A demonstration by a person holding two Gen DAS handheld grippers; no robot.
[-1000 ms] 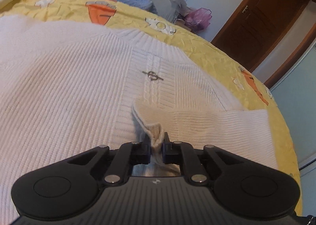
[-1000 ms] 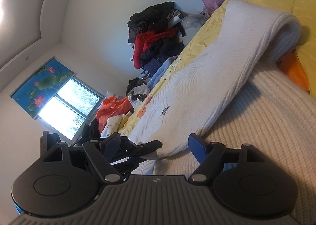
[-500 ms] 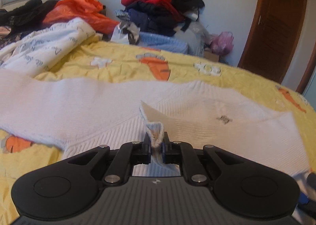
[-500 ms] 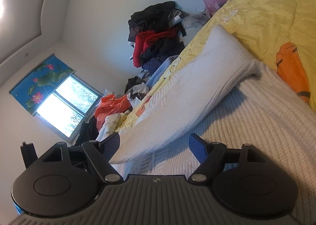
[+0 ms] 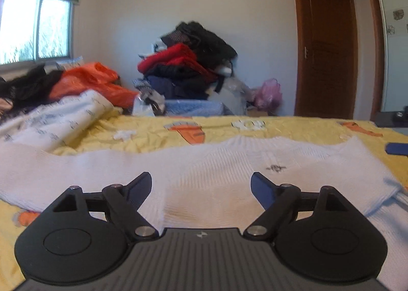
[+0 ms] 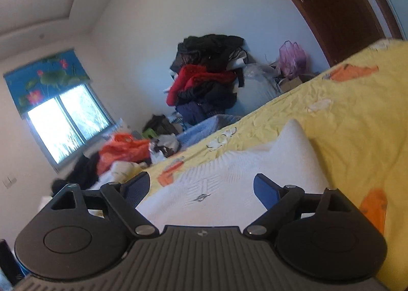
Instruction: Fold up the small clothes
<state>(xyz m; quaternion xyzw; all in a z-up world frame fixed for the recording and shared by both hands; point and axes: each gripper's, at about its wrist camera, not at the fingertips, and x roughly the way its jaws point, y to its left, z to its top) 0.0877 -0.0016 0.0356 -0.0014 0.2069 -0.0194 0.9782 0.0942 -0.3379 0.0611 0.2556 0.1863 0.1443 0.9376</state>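
While both grippers hang low over the bed, their fingers stand wide apart and hold nothing. The left gripper point(image 5: 201, 186) is above the near part of the white knitted sweater point(image 5: 209, 176), which lies spread flat on the yellow bedsheet point(image 5: 153, 135) with its carrot prints. The sweater reaches across the bed from the left edge of the view to the right, and a small dark emblem point(image 5: 275, 168) sits on its chest, just beyond the right finger. One sleeve runs out to the left over the sheet.

The right gripper point(image 6: 201, 187) looks along the same sweater point(image 6: 229, 176) from a tilted angle. Here a folded corner of the knit point(image 6: 293, 135) stands up as a soft peak near the far side of the garment, and the emblem point(image 6: 201, 198) shows between the two blue finger pads point(image 6: 265, 192). In the left view a blue pad point(image 5: 396, 148) shows at the right border, just over the sheet.

At the far edge of the bed a heap of dark and red clothes point(image 5: 188, 66) is piled against the wall, with an orange bag point(image 5: 89, 79) and a printed white blanket point(image 5: 58, 120) toward the window point(image 5: 33, 30). A brown wooden door point(image 5: 329, 48) stands on the right, with a pink plastic bag point(image 5: 269, 93) beside it.
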